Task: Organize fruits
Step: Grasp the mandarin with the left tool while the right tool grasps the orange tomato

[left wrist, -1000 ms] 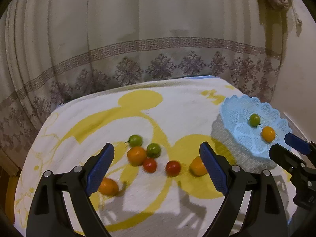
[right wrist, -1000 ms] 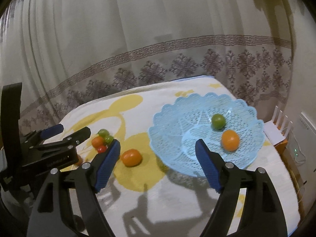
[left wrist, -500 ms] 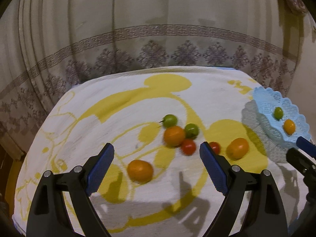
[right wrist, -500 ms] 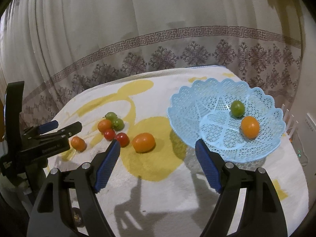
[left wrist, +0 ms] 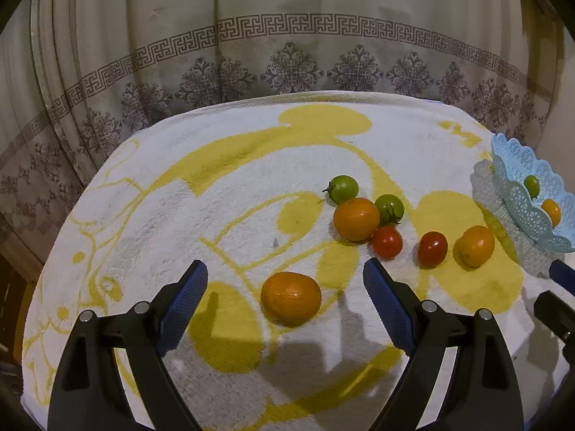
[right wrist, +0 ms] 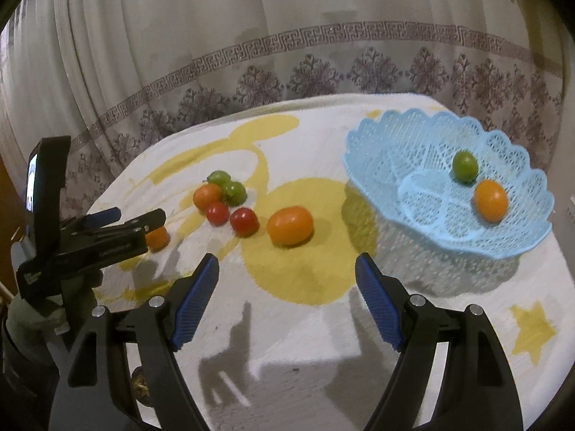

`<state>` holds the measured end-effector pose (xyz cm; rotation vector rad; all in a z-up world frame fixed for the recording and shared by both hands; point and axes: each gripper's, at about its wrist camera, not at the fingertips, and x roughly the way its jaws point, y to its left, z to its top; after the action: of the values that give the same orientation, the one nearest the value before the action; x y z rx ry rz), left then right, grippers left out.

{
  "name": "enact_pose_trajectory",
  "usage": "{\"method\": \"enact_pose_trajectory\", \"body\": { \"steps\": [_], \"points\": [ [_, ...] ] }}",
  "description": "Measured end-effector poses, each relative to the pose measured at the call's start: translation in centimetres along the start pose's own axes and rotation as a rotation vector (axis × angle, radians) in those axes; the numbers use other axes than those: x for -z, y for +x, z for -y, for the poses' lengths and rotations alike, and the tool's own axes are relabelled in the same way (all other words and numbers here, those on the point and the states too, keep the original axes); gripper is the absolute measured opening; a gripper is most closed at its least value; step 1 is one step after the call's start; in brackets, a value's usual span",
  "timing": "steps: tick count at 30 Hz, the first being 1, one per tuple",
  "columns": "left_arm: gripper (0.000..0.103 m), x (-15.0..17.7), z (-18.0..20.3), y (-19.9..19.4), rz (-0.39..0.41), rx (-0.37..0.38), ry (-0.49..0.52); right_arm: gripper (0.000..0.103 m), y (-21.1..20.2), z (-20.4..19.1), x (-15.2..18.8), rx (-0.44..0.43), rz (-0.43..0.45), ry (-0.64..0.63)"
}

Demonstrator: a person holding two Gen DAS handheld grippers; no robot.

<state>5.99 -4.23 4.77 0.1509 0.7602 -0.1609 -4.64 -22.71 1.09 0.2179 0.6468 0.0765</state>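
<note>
Both tools came lower and nearer, the open left tool (left wrist: 284, 289) now framing the lone orange tomato (left wrist: 290, 298) far from the blue basket (right wrist: 424, 143), the open right tool (right wrist: 286, 280) empty, so a pick seems next.

Towel (left wrist: 222, 186): looped terry cloth, matt and rough, white with yellow print, covering the table.
Basket (right wrist: 391, 154): pale blue plastic, openwork lace pattern, scalloped rim, slight sheen.
Fruits: smooth, glossy skins; orange fruit (left wrist: 290, 297) shows a highlight.
Curtain (left wrist: 287, 36): thin woven cloth, matt, printed border.
Left gripper (left wrist: 284, 294) and right gripper (right wrist: 285, 287): matt black plastic arms, ribbed blue pads (left wrist: 185, 298), bright metal screw heads.
</note>
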Motion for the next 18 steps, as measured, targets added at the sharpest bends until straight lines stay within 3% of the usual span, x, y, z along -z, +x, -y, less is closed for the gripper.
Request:
{"method": "enact_pose_trajectory", "body": {
  "steps": [8,14,18],
  "points": [
    [0.086,0.7,-0.9,2.2,-0.043,-0.002,-0.021,0.080,2.0,-0.5,0.3,-0.004,-0.060,0.003],
    [0.064,1.1,-1.5,3.5,-0.079,0.041,-0.044,0.080,3.8,-0.8,-0.6,0.012,-0.079,0.003],
    [0.045,1.3,-1.2,3.1,-0.063,0.083,-0.039,0.078,5.3,-1.2,-1.3,0.049,-0.082,-0.010]
  ]
}}
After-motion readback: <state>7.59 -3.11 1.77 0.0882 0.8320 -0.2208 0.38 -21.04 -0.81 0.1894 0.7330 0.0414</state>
